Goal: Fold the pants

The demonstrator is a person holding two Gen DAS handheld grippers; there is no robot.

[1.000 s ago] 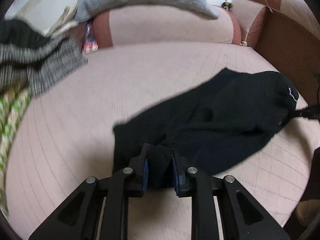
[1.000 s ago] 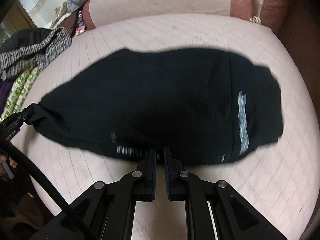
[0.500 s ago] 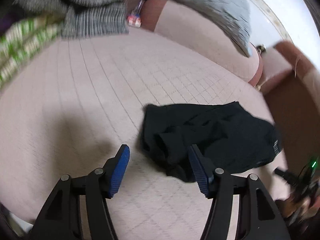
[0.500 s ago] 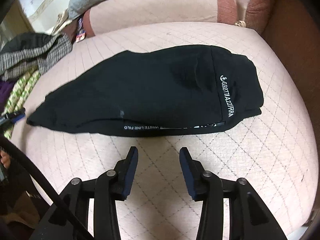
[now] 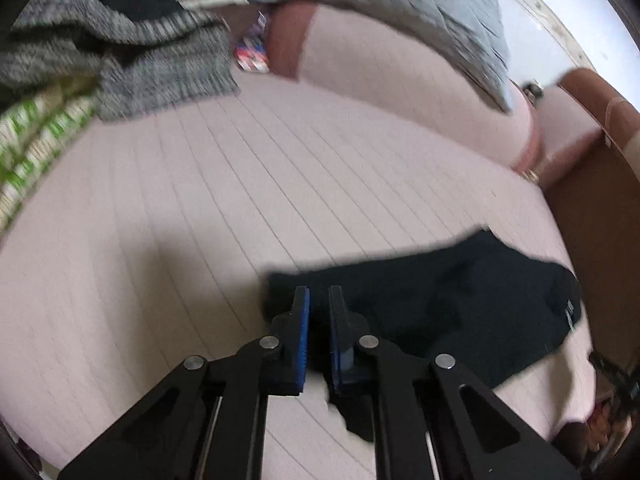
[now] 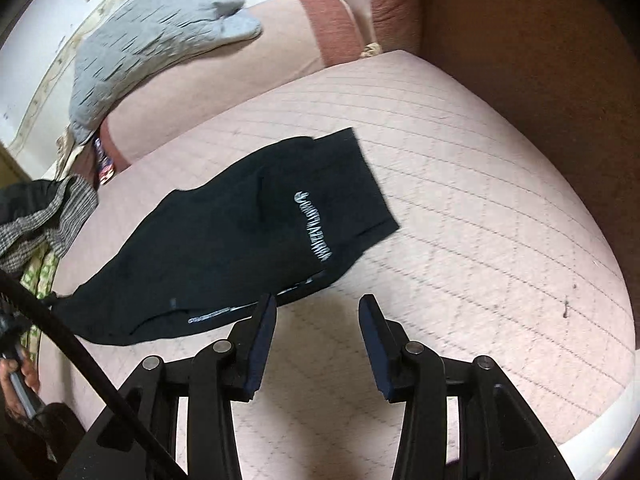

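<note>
Left hand-held gripper pinches the near end of the black pants, nearly shut on cloth; their long axis runs away rightward across the pink sofa seat. Right hand-held gripper hovers wide open, empty, beside the pants' logo end.

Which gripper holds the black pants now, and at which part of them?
The left gripper is shut on the black pants, at their narrow end. The right gripper is open and holds nothing.
</note>
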